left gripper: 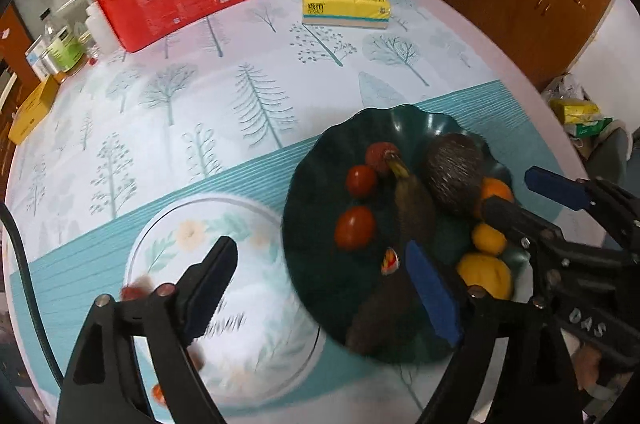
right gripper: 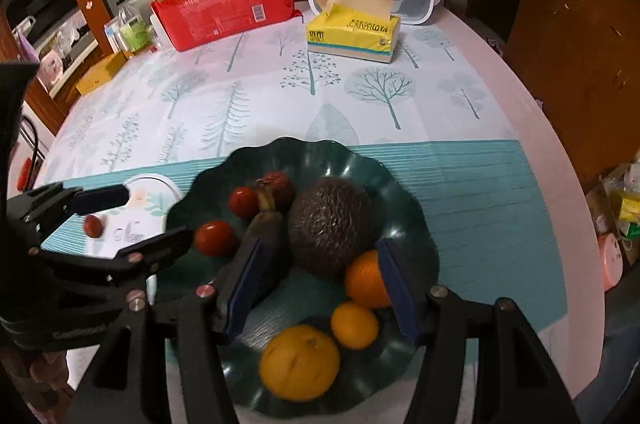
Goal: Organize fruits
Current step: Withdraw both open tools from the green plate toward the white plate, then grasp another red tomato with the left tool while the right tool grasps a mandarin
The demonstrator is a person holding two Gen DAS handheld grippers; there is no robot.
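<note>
Fruit in dark green scalloped plastic bowl (right gripper: pixel 420 224) judged soft; right gripper (right gripper: pixel 320 288), jaws apart, hovered over firm-skinned orange citrus (right gripper: pixel 362 282), best pinched across its middle; left gripper (left gripper: pixel 320 288) gaped empty.

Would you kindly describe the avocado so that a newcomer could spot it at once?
Find the dark green scalloped dish on the teal band of the tree-print tablecloth. Near its centre sits the large dark, rough-skinned avocado, between the red tomatoes and the oranges. It is the biggest fruit there, and the only brownish-black, bumpy one.
</note>
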